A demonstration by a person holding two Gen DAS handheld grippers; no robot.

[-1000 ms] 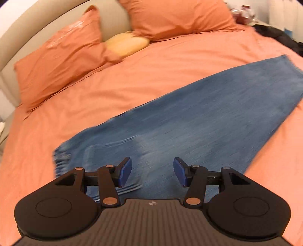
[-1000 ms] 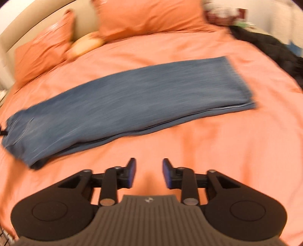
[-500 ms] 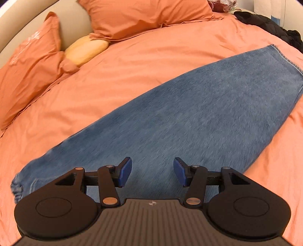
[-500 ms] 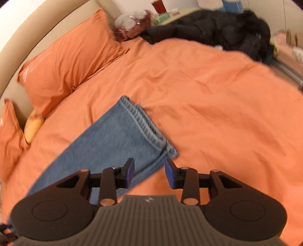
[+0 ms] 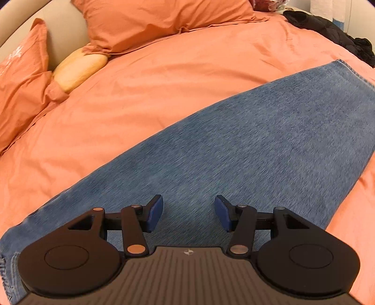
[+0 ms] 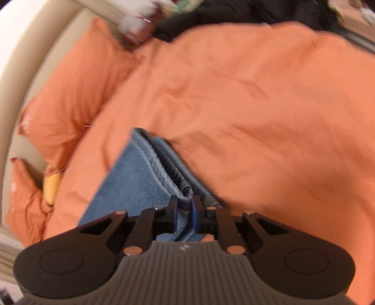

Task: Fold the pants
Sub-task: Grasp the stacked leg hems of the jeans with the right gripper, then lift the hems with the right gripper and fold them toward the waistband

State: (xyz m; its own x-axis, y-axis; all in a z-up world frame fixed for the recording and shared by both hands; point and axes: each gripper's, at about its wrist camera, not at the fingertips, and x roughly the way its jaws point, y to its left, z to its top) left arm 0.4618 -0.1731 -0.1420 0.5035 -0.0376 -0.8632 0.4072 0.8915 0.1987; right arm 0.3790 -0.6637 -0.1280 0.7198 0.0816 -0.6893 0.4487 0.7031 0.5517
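Blue jeans (image 5: 246, 150) lie folded lengthwise on the orange bed, running from lower left to upper right in the left wrist view. My left gripper (image 5: 188, 212) is open and empty, hovering over the middle of the jeans. In the right wrist view my right gripper (image 6: 185, 212) is shut on the hem end of the jeans (image 6: 140, 178), with the denim bunched between the fingers. The view is blurred.
Orange pillows (image 5: 150, 21) and a yellow cushion (image 5: 79, 68) lie at the head of the bed against a beige headboard (image 6: 35, 70). A black jacket (image 5: 335, 32) lies at the far right edge. Orange sheet (image 6: 269, 117) spreads to the right of the hem.
My right gripper swung to the hem end of the jeans, came down and shut on it. My left gripper drifted right along the jeans and stayed open.
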